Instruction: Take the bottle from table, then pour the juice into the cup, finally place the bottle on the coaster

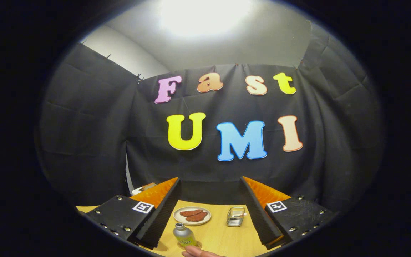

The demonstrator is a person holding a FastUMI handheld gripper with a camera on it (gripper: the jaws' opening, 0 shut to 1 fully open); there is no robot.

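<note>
We hold the gripper (pixel 211 210) level above the pale wooden table (pixel 223 239), its fingers spread wide with nothing between them. Low in the gap between the fingers, nearer the left one, stands a small silver metal bottle with a yellow-green label (pixel 183 234), upright and seemingly uncapped at the neck. It appears to rest on a thin round brownish coaster (pixel 191 245), which is where the task wants it in the end; whether juice is inside we cannot tell. A person's fingertips (pixel 195 252) touch the table just at the bottle's base, perhaps steadying or arranging it. Beyond the bottle, between the fingers, lies a round pale plate (pixel 192 216) carrying two reddish-brown sausage-like pieces. Toward the right finger sits a small clear glass cup in a wire holder (pixel 236 216); its contents are too small to judge. Such a scene would suit a bottle set out for taking or one set down after pouring.
</note>
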